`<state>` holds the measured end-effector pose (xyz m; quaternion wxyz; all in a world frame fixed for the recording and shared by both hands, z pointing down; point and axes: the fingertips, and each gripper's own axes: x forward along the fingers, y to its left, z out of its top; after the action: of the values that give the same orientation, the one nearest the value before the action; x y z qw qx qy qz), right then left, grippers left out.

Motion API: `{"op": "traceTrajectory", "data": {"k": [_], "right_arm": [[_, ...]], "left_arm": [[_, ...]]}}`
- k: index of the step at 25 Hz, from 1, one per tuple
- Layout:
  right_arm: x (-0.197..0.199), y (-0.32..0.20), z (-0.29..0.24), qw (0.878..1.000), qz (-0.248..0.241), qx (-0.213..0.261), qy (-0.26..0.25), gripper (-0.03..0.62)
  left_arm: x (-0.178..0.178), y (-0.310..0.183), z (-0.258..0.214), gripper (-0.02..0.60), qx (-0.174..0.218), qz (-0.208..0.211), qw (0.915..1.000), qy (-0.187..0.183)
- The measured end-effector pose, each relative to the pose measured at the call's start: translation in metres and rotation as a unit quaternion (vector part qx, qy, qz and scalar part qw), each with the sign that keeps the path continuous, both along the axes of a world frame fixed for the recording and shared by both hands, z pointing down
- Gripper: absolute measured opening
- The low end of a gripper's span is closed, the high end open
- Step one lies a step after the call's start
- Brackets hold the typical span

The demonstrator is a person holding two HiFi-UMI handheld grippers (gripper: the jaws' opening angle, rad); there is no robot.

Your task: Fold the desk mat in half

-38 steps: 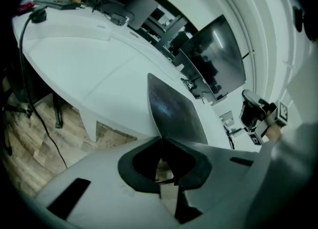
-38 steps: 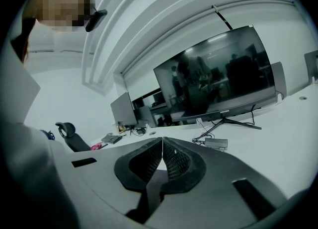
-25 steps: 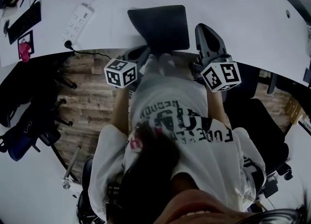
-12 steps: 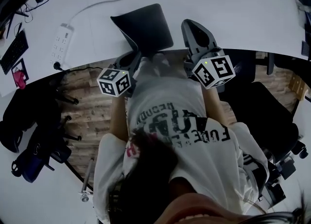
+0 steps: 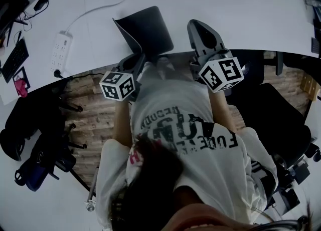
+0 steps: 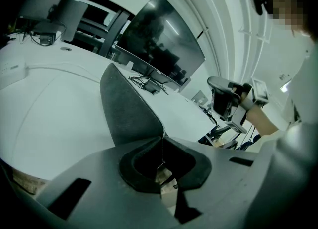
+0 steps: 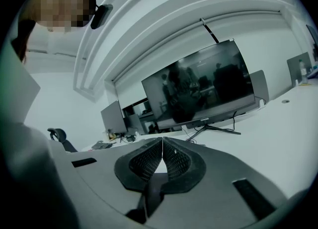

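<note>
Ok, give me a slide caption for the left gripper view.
Left gripper shut on the edge of the desk mat, holding it raised off the white desk; monitor behind.

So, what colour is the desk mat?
Dark grey; the soft desk mat shows best in the head view.

Desk mat (image 5: 150, 27), pinched in the left claw (image 6: 162, 141), more upright and skewed than a second ago.

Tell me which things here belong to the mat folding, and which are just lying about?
Part of the job:
- desk mat, near corner lifted
- left gripper, shut on that corner
- right gripper, shut, empty
- white desk under the mat

Just lying about:
- power strip
- keyboard
- monitor
</note>
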<state>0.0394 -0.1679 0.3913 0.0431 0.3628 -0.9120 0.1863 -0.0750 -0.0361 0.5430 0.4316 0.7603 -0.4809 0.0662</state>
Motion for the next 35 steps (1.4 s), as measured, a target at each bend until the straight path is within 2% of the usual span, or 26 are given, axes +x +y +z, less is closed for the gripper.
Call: {"op": "traceTrajectory", "data": {"k": [16,35], "right_arm": [[0.026,-0.01,-0.001,1.0,0.01,0.004,0.001,0.0],[0.048,-0.026,0.007,1.0,0.023,-0.006,0.013,0.0]], "left_arm": [[0.025,-0.017,-0.001,0.012,-0.001,-0.002,1.0,0.002],[0.059,-0.044,0.003,0.014,-0.008,0.03,0.9994,0.014]]}}
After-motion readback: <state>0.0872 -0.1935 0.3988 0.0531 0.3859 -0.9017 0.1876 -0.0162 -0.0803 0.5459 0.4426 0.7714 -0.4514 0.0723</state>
